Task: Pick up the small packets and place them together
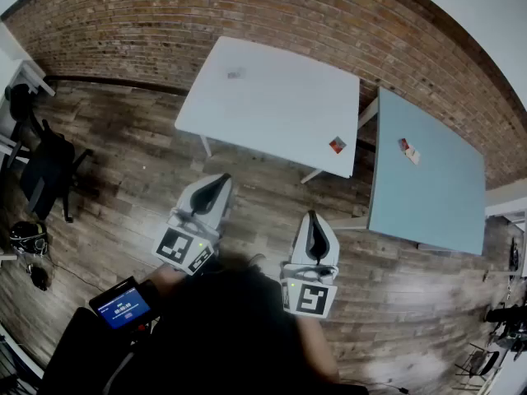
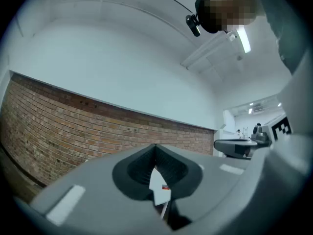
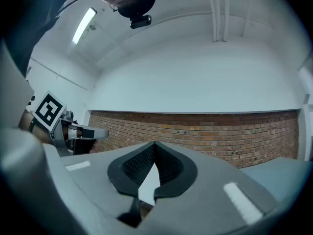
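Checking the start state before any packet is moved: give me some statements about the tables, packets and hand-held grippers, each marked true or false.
1. The left hand-held gripper and right hand-held gripper are both shut and empty. True.
2. One small packet lies on the white table. True.
3. The blue table is bare. False: two packets lie on it.
4. The tables stand on carpet. False: the floor is wooden planks.
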Tool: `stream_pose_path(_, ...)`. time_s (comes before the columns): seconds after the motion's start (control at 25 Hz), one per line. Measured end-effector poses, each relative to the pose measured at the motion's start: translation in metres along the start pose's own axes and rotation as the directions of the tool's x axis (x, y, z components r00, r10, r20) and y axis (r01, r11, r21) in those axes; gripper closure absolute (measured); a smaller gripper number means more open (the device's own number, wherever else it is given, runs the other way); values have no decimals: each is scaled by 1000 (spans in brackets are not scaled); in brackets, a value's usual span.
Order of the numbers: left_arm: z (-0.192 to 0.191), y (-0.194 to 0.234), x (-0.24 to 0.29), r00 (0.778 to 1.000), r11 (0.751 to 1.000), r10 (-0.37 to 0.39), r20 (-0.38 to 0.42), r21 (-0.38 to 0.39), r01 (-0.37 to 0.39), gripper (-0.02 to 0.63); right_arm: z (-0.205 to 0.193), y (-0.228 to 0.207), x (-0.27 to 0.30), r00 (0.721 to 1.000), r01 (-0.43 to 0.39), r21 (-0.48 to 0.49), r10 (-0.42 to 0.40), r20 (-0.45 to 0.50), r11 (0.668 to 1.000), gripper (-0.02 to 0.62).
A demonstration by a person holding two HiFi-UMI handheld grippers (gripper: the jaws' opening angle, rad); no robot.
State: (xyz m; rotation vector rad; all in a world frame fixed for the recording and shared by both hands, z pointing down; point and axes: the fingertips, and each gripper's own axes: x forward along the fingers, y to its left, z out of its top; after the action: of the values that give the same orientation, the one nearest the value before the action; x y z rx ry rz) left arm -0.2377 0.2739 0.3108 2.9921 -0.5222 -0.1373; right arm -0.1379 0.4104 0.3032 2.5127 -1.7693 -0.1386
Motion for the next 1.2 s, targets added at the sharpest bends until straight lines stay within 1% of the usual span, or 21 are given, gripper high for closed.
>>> stream_pose_path(0.16, 3, -22, 19, 997, 997, -76, 11, -4, 76, 606, 2, -6, -7, 1000, 22, -22, -22, -4, 1000, 594)
stream_pose_path(0.28, -1, -26, 19, 996, 996, -90, 3, -21, 90, 606, 0, -6, -12, 999, 34, -14, -34, -13, 999, 594)
stream_pose_path(0.4, -8, -23, 14, 996, 996, -84, -14, -32, 83, 606, -6, -4, -15, 999, 33, 13, -33, -22, 999, 594)
stream_pose_path(0.48, -10, -22, 12, 997, 996, -80, -20, -35, 79, 606, -8, -1, -15, 1000, 18, 41, -18, -17, 999, 592)
stream_pose_path(0.6, -12, -23, 12, 997, 997, -72, -26, -31, 71, 606, -10, -2, -14, 1000, 8, 37, -7, -22, 999, 592)
stream_pose_path(0.72, -17, -26, 17, 998, 998, -62, -30, -27, 61, 606, -17, -12, -11, 999, 13, 39, -12, -33, 999, 592)
stream_pose_path(0.8, -20, -28, 21, 998, 998, -59, -37, -20, 59, 606, -23, -18, -11, 998, 32, 46, -29, -49, 998, 589)
stream_pose_path(0.88, -24, -31, 22, 997, 998, -57, -51, -19, 56, 606, -28, -23, -14, 997, 39, 56, -35, -68, 998, 575)
stream_pose_path(1.08, -24, -36, 31, 999, 1000, -26, -48, -15, 25, 606, -34, -38, -8, 997, 8, 73, -3, -75, 997, 574)
stream_pose_path(1.2, -30, -42, 39, 998, 1000, -5, -59, -15, 4, 606, -40, -53, -8, 996, -2, 79, 9, -87, 997, 574)
